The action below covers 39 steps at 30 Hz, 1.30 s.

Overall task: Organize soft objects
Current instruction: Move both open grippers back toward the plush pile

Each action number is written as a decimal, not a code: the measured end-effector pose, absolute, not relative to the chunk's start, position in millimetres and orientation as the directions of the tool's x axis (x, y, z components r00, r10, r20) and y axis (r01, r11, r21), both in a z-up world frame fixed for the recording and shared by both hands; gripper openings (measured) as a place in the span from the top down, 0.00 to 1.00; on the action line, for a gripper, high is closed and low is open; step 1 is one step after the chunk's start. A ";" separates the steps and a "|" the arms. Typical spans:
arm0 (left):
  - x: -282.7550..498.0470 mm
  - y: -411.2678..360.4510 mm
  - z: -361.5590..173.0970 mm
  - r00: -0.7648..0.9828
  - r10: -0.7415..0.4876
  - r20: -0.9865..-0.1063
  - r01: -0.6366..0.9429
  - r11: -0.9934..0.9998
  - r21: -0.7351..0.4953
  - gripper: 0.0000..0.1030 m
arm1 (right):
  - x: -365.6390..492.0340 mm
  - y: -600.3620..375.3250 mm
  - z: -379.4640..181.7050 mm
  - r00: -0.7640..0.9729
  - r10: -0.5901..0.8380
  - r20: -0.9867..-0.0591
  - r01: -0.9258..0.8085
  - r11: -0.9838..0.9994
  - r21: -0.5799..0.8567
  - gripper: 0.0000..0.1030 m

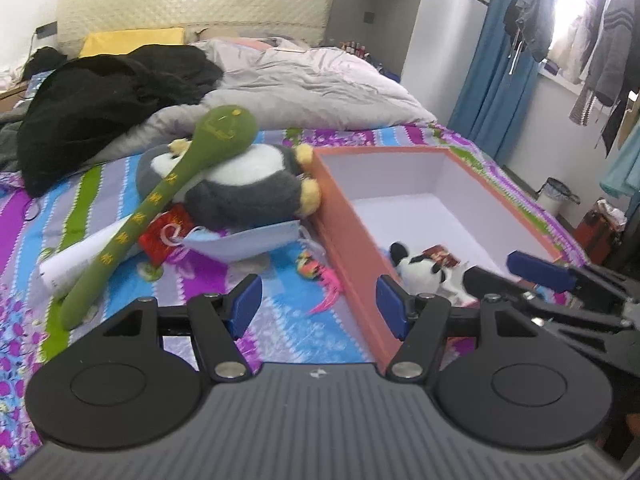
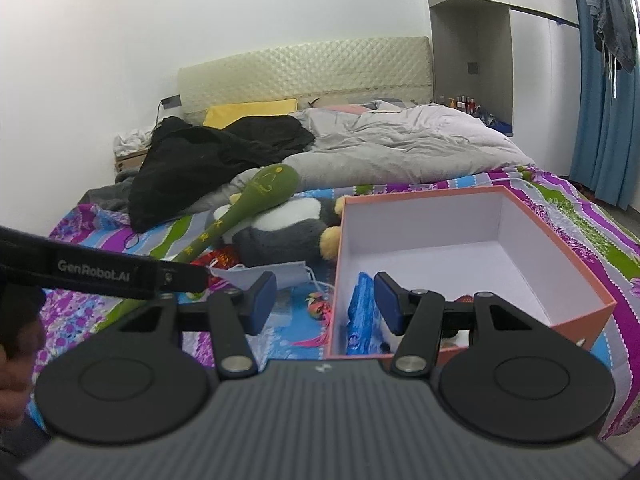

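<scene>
Left wrist view: the left gripper (image 1: 318, 306) sits bottom centre, jaws apart, nothing between them. Right of it, the salmon-pink cardboard box (image 1: 352, 236) holds a small black-and-white panda plush (image 1: 420, 270). Centre left, a grey-and-white stuffed penguin (image 1: 248, 184) lies under a long green plush club (image 1: 160, 204).

Right wrist view: the right gripper (image 2: 325, 302) hangs spread and empty over the box's left wall, a blue crinkly packet (image 2: 360, 312) inside.
</scene>
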<state>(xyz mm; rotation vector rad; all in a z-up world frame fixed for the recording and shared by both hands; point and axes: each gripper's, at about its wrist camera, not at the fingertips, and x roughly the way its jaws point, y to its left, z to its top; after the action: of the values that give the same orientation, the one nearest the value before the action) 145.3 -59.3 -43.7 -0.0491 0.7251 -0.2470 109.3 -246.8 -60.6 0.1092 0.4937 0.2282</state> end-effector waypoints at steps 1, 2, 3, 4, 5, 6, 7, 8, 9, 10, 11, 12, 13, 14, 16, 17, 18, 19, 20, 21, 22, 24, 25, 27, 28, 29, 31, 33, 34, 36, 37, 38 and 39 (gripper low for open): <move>140.9 -55.9 -46.3 0.723 -0.232 -0.651 0.203 0.972 -0.121 0.33 | 105.6 -244.3 -61.3 0.856 0.242 -0.456 -0.190 0.969 0.158 0.45; 136.4 -53.0 -49.0 0.725 -0.225 -0.651 0.200 0.973 -0.114 0.33 | 102.4 -240.9 -61.7 0.855 0.246 -0.456 -0.195 0.968 0.156 0.45; 132.2 -50.2 -50.7 0.726 -0.227 -0.649 0.203 0.973 -0.113 0.33 | 99.5 -237.0 -62.2 0.852 0.250 -0.460 -0.203 0.968 0.148 0.45; 128.1 -47.0 -52.0 0.725 -0.233 -0.648 0.205 0.971 -0.120 0.33 | 95.3 -232.8 -62.3 0.851 0.252 -0.461 -0.211 0.967 0.139 0.45; 124.0 -43.1 -53.5 0.725 -0.237 -0.647 0.202 0.971 -0.130 0.33 | 91.2 -228.7 -63.0 0.850 0.255 -0.461 -0.218 0.967 0.135 0.45; 120.4 -39.6 -54.7 0.726 -0.238 -0.645 0.198 0.971 -0.135 0.33 | 87.5 -224.8 -64.2 0.847 0.259 -0.464 -0.220 0.966 0.137 0.45; 117.1 -36.0 -55.6 0.729 -0.235 -0.643 0.195 0.972 -0.135 0.33 | 85.0 -221.4 -64.8 0.844 0.258 -0.471 -0.217 0.966 0.140 0.45; 113.6 -32.0 -57.1 0.733 -0.229 -0.640 0.191 0.973 -0.129 0.33 | 82.0 -217.1 -66.8 0.842 0.252 -0.477 -0.212 0.968 0.137 0.45; 111.1 -28.4 -58.3 0.736 -0.223 -0.639 0.188 0.974 -0.123 0.33 | 79.7 -213.1 -68.5 0.839 0.250 -0.483 -0.212 0.968 0.132 0.45; 108.2 -23.3 -60.1 0.738 -0.217 -0.639 0.183 0.976 -0.120 0.33 | 78.4 -209.2 -71.0 0.834 0.249 -0.492 -0.214 0.969 0.127 0.45; 106.2 -18.4 -61.5 0.738 -0.216 -0.639 0.180 0.976 -0.122 0.33 | 77.0 -205.8 -73.1 0.830 0.249 -0.499 -0.214 0.969 0.126 0.45; 105.0 -12.7 -63.4 0.737 -0.215 -0.641 0.177 0.976 -0.124 0.33 | 75.6 -202.0 -75.4 0.826 0.249 -0.506 -0.213 0.969 0.128 0.45; 103.5 -7.4 -65.5 0.737 -0.211 -0.642 0.173 0.977 -0.123 0.33 | 75.6 -198.6 -77.3 0.824 0.248 -0.510 -0.212 0.969 0.128 0.45; 101.7 -1.8 -67.9 0.740 -0.204 -0.641 0.170 0.979 -0.115 0.33 | 75.2 -195.0 -79.5 0.822 0.245 -0.515 -0.210 0.970 0.126 0.45; 100.6 7.6 -73.2 0.745 -0.187 -0.641 0.162 0.982 -0.097 0.33 | 73.5 -188.8 -84.4 0.817 0.242 -0.524 -0.208 0.970 0.124 0.45; 101.3 12.0 -76.1 0.744 -0.181 -0.643 0.157 0.983 -0.096 0.33 | 73.0 -185.7 -87.3 0.814 0.241 -0.529 -0.206 0.971 0.125 0.45; 101.5 16.9 -79.5 0.742 -0.180 -0.645 0.154 0.983 -0.098 0.33 | 73.0 -181.8 -90.0 0.809 0.241 -0.536 -0.204 0.971 0.127 0.45; 100.4 20.9 -82.0 0.741 -0.180 -0.647 0.151 0.983 -0.100 0.33 | 73.4 -178.7 -92.5 0.805 0.244 -0.542 -0.206 0.970 0.130 0.45; 100.6 25.5 -85.5 0.740 -0.178 -0.649 0.146 0.984 -0.102 0.33 | 75.4 -174.9 -94.9 0.798 0.252 -0.548 -0.219 0.968 0.126 0.45; 101.3 29.3 -87.8 0.739 -0.176 -0.651 0.142 0.984 -0.105 0.33 | 77.0 -171.2 -97.2 0.791 0.256 -0.556 -0.232 0.966 0.116 0.45; 102.0 33.4 -90.3 0.738 -0.175 -0.652 0.137 0.985 -0.108 0.33 | 79.9 -168.6 -98.7 0.789 0.250 -0.561 -0.232 0.967 0.106 0.45; 105.1 41.0 -96.2 0.735 -0.171 -0.656 0.126 0.985 -0.116 0.33 | 84.7 -163.9 -102.2 0.785 0.244 -0.570 -0.225 0.969 0.104 0.45; 107.0 44.5 -99.3 0.732 -0.170 -0.659 0.122 0.985 -0.120 0.33 | 87.0 -161.4 -104.0 0.779 0.250 -0.576 -0.231 0.967 0.107 0.45; 111.7 49.9 -105.9 0.729 -0.166 -0.665 0.112 0.986 -0.123 0.33 | 90.4 -154.2 -107.8 0.769 0.255 -0.586 -0.243 0.965 0.101 0.45; 115.4 52.6 -110.3 0.729 -0.167 -0.664 0.110 0.986 -0.128 0.33 | 91.8 -150.5 -110.1 0.764 0.261 -0.591 -0.254 0.962 0.097 0.45; 119.3 55.2 -115.3 0.726 -0.170 -0.666 0.106 0.985 -0.135 0.33 | 94.1 -146.6 -112.5 0.757 0.270 -0.595 -0.267 0.959 0.096 0.45; 131.3 60.4 -126.3 0.708 -0.169 -0.686 0.087 0.984 -0.153 0.33 | 99.1 -139.9 -116.9 0.747 0.293 -0.597 -0.291 0.951 0.102 0.45; 143.1 64.2 -135.8 0.699 -0.184 -0.691 0.078 0.980 -0.183 0.33 | 107.6 -133.5 -123.4 0.741 0.294 -0.603 -0.303 0.949 0.090 0.45; 148.9 65.1 -139.3 0.696 -0.186 -0.693 0.074 0.979 -0.188 0.33 | 112.0 -131.0 -126.6 0.737 0.290 -0.610 -0.303 0.949 0.086 0.45; 161.1 65.8 -145.5 0.697 -0.184 -0.693 0.067 0.979 -0.192 0.33 | 123.9 -127.7 -134.1 0.724 0.292 -0.626 -0.303 0.949 0.092 0.45; 168.9 66.7 -148.6 0.698 -0.186 -0.692 0.063 0.978 -0.199 0.33 | 128.9 -126.8 -136.9 0.719 0.290 -0.632 -0.300 0.949 0.094 0.45; 175.6 67.5 -150.8 0.697 -0.192 -0.691 0.060 0.976 -0.211 0.33 | 134.2 -125.7 -139.4 0.717 0.289 -0.634 -0.300 0.949 0.094 0.45; 183.0 68.5 -153.1 0.694 -0.200 -0.692 0.055 0.972 -0.227 0.33 | 139.1 -124.3 -141.5 0.718 0.286 -0.635 -0.301 0.950 0.089 0.45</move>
<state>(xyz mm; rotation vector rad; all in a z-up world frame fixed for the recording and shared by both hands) 183.0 68.5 -153.1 -0.1943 0.7924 -0.1434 139.1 -124.3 -141.5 -0.0214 0.6985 0.3247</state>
